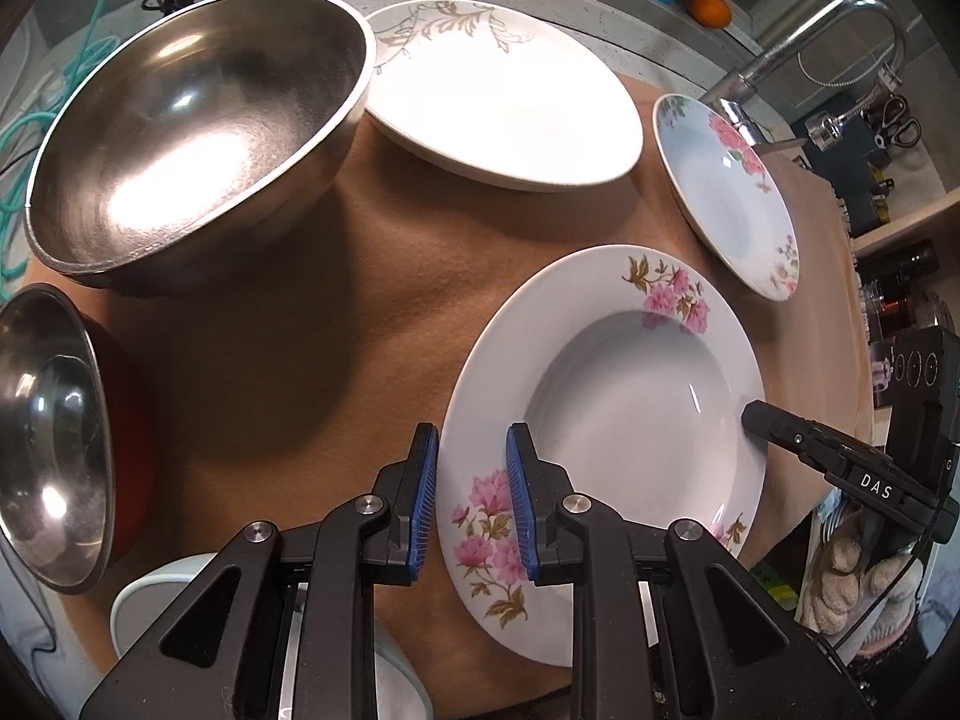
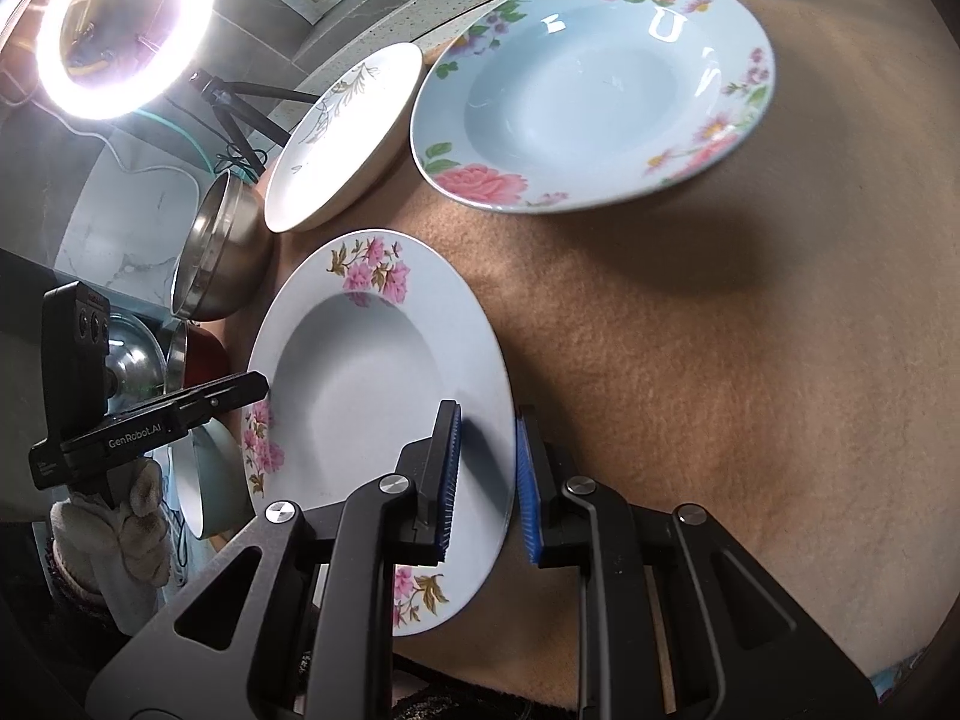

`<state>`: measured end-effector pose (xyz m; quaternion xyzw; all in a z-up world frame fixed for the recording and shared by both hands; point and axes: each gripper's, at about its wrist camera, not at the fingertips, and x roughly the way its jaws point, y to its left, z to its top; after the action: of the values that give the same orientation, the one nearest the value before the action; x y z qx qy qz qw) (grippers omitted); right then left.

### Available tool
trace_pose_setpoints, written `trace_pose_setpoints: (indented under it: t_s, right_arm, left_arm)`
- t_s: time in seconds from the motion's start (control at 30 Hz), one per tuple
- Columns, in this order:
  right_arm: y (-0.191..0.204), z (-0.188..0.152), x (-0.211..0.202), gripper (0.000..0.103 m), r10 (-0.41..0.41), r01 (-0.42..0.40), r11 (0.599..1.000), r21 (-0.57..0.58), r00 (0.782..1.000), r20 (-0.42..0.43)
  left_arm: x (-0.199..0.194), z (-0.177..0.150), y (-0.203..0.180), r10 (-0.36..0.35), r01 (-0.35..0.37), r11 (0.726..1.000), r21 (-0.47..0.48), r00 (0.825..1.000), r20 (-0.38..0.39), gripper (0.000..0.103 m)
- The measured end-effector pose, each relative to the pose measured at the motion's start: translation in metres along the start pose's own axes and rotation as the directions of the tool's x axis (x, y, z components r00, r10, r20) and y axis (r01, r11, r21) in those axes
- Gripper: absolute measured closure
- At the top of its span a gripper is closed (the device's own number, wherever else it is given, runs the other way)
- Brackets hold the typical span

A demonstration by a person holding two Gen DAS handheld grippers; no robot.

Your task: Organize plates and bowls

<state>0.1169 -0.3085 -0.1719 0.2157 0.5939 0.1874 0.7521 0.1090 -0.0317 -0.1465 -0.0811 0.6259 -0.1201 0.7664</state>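
**Gripping one plate from both sides**

Clamping down on the near rim, the left gripper (image 1: 471, 501) has its blue pads either side of the white plate with pink flowers (image 1: 606, 420), low centre of the left wrist view, and the jaws are narrowed onto that rim. Over on the right wrist view, same plate (image 2: 372, 396), opposite edge: the right gripper (image 2: 486, 480) straddles the rim at lower centre, jaws drawn in tight, one pad over the plate's face and the other outside its edge. Both pairs of jaws are grasping the one plate, which sits over the brown cloth (image 1: 360, 312) covering the worktop; whether it is lifted clear of the cloth I cannot tell.

Each gripper catches the other in its own shot. The right one's black finger reaches the plate's rim at the right of the left view, with a gloved hand (image 1: 852, 576) below it. The left one comes in at the left edge of the right view, also on a gloved hand (image 2: 120, 516).

Moving outward: a pale blue plate with pink roses (image 2: 594, 90) lies in the upper centre of the right view, apart from the held plate. Just left of it is a white plate with a grey-gold leaf pattern (image 2: 342, 138). In the left view, a large steel bowl (image 1: 198, 132) fills the upper left, and a smaller steel bowl (image 1: 54, 438) sits at the left edge. A ring light (image 2: 120, 24) glares at the upper left of the right view.
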Motion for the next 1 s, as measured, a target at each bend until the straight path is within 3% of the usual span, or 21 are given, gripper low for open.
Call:
trace_pose_setpoints:
  t_s: [1.0]
  right_arm:
    - [-0.008,-0.015,-0.008,0.084,-0.012,0.012,1.000,-0.001,1.000,-0.008]
  left_arm:
    - [0.002,-0.008,-0.010,0.014,-0.014,1.000,0.015,1.000,0.013,0.082]
